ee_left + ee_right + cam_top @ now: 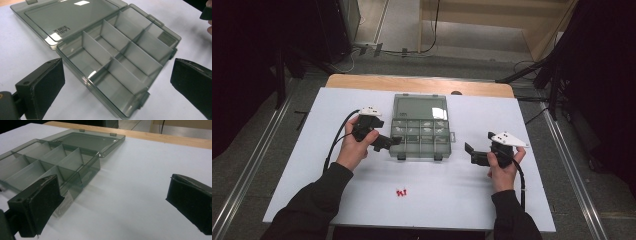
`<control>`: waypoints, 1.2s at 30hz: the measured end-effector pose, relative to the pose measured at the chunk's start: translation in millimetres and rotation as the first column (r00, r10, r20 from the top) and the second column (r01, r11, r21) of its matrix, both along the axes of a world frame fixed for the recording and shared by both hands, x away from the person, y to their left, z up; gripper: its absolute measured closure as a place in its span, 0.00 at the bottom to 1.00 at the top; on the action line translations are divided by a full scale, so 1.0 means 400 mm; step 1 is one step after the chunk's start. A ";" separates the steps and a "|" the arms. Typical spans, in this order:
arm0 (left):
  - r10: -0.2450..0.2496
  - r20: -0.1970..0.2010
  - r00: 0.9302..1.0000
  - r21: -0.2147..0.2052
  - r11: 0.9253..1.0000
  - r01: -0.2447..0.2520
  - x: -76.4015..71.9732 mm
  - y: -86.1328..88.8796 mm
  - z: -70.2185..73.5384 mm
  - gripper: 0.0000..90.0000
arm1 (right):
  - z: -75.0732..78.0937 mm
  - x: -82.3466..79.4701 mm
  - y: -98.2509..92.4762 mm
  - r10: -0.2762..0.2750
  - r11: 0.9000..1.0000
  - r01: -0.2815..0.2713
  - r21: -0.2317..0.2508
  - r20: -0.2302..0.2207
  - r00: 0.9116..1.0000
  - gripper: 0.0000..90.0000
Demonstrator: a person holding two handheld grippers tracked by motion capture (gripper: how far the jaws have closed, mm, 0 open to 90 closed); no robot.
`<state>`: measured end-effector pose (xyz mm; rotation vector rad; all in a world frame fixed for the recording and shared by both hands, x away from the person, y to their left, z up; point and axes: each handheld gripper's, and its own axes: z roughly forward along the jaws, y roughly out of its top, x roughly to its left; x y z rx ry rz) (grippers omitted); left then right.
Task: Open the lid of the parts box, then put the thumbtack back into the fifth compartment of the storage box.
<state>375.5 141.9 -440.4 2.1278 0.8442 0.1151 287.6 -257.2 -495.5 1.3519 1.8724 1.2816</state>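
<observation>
Left gripper (388,141): your jaws stand wide with nothing between them, just off the left edge of the box.
Compartment box (420,131): smoky clear plastic, open at the middle of the white table (312,150), its lid (420,107) laid flat on the far side and dividers upright.
Red pieces (401,192): small, lying loose on the near side, well apart from the box.
Right gripper (473,153): your jaws are spread wide and hold nothing, near the box's right side without touching it.

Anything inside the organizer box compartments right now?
The organizer box lies open, lid flat behind it. The compartments in the left gripper view look empty through clear plastic. Two small red pieces lie on the table outside it.
</observation>
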 end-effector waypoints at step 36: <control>-0.070 -0.029 0.997 0.090 0.993 0.072 -0.158 -0.003 -0.021 0.00 | -0.017 -0.227 -0.098 -0.050 0.998 0.050 -0.036 0.021 0.999 0.07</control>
